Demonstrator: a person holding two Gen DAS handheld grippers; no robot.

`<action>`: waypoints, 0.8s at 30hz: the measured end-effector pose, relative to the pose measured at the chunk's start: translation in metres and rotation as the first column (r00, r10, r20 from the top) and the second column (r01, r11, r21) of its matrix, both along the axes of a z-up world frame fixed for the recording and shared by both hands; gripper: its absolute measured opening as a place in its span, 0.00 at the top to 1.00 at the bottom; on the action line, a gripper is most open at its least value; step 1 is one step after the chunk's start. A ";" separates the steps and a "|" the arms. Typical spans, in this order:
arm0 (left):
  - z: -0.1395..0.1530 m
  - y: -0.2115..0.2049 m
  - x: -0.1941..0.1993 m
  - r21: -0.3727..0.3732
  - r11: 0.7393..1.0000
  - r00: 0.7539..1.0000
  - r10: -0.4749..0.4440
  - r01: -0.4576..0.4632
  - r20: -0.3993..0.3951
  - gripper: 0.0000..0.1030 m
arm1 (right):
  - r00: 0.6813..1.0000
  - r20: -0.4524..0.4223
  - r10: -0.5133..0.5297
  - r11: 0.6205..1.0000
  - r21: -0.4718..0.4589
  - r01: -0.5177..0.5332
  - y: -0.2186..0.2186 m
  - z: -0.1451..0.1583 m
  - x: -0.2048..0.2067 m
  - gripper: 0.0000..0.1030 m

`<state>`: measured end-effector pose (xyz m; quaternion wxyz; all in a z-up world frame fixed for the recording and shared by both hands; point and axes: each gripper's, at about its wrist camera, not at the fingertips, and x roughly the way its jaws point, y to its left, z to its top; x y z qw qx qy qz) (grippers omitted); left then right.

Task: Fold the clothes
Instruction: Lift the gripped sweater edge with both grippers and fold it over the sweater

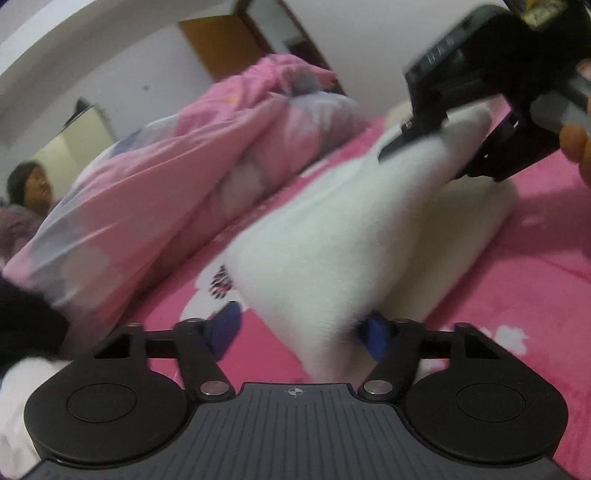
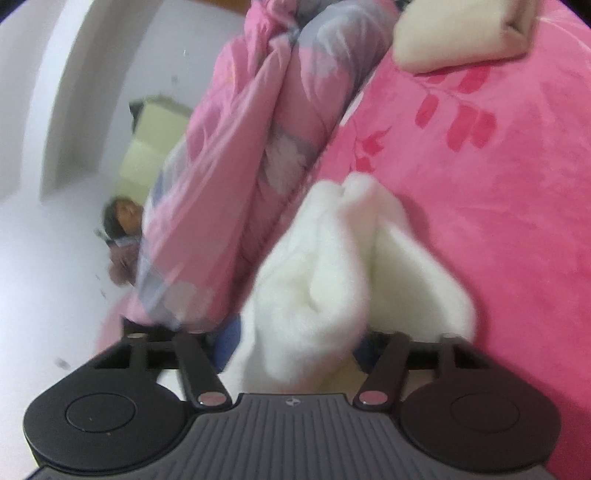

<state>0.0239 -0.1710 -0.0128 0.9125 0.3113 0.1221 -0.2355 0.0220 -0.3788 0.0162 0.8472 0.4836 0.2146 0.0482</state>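
Note:
A white fluffy garment (image 1: 332,240) is lifted above the pink bed sheet (image 1: 535,295). It runs from between my left gripper's blue fingers (image 1: 225,328) up to my right gripper (image 1: 417,136), which shows at the top right of the left wrist view, clamped on the cloth's far edge. My left gripper (image 1: 301,328) has cloth between its jaws; the jaws stand fairly wide apart. In the right wrist view the garment (image 2: 325,266) bunches in folds between the fingers of my right gripper (image 2: 291,343) and hides the fingertips.
A pink and grey flowered quilt (image 1: 177,177) lies bunched along the bed's far side, also in the right wrist view (image 2: 243,147). A cream folded pillow or cloth (image 2: 458,33) lies on the sheet. A person (image 1: 29,188) sits beyond the bed. A wooden door (image 1: 225,40) is behind.

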 end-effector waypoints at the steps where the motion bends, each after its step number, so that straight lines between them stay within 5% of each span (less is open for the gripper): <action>1: 0.002 0.004 -0.002 -0.007 1.000 1.000 0.013 -0.013 0.012 0.42 | 1.000 0.013 0.013 1.000 -0.029 -0.012 0.004 0.005 0.002 0.65; 7: -0.013 0.013 0.003 -0.023 0.995 0.995 0.096 -0.097 -0.040 0.55 | 0.998 0.021 0.058 0.985 -0.162 -0.054 0.017 0.006 -0.003 0.73; 13: -0.002 0.020 -0.001 -0.119 0.991 0.995 0.059 -0.067 -0.076 0.62 | 0.996 0.064 0.069 0.993 -0.104 -0.062 0.011 0.002 -0.008 0.76; 16: 0.005 0.027 -0.003 -0.152 0.985 0.997 0.072 -0.077 -0.033 0.61 | 0.989 0.109 0.099 0.991 -0.095 -0.089 0.011 0.015 0.000 0.76; 19: 0.000 0.029 0.006 -0.153 0.982 0.990 0.097 -0.112 -0.104 0.60 | 0.984 0.115 0.139 0.984 -0.127 -0.124 0.012 0.022 0.007 0.76; 22: -0.009 0.029 0.008 -0.138 0.983 0.984 0.099 -0.120 -0.148 0.60 | 0.985 0.029 0.167 0.975 -0.151 -0.161 0.009 -0.003 0.008 0.76; 24: -0.010 0.030 0.005 -0.129 0.986 0.985 0.085 -0.104 -0.148 0.60 | 0.985 0.053 0.166 0.985 -0.048 -0.163 -0.004 -0.026 0.000 0.77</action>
